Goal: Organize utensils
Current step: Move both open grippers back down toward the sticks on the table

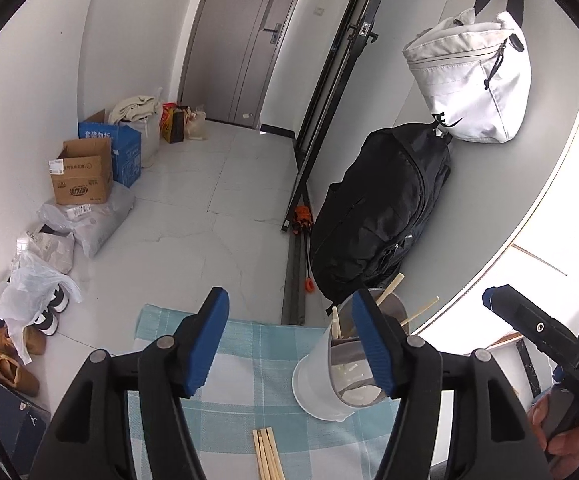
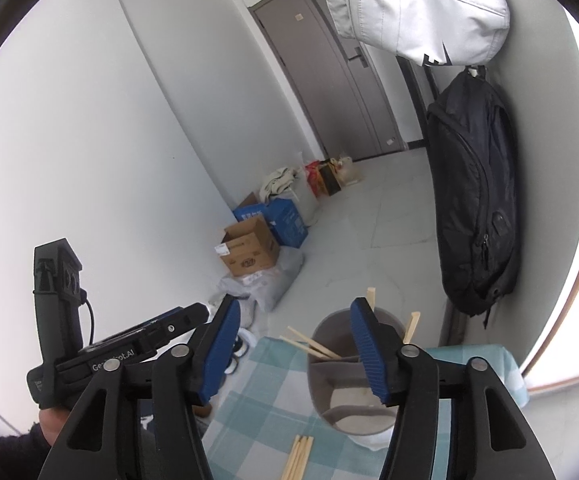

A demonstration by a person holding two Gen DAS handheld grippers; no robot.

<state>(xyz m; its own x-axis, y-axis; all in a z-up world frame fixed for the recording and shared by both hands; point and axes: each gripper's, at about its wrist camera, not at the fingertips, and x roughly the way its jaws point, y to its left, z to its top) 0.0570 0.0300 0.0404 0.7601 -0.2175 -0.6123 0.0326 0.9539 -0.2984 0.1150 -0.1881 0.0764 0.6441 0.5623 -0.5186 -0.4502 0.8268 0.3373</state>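
A translucent utensil cup (image 1: 321,376) stands on a blue checked cloth (image 1: 249,360) and holds several wooden chopsticks (image 1: 387,289). More loose chopsticks (image 1: 267,454) lie on the cloth near its front. My left gripper (image 1: 289,344) is open and empty, above the cloth, its right finger in front of the cup. In the right wrist view the cup (image 2: 329,372), its chopsticks (image 2: 309,344) and the loose ones (image 2: 299,456) show. My right gripper (image 2: 295,348) is open and empty, just above the cup.
A black backpack (image 1: 381,216) and a white bag (image 1: 469,80) hang on the wall at right. Cardboard boxes (image 1: 83,176), plastic bags and shoes (image 1: 13,360) line the left wall on the tiled floor. A grey door (image 1: 245,40) is at the back.
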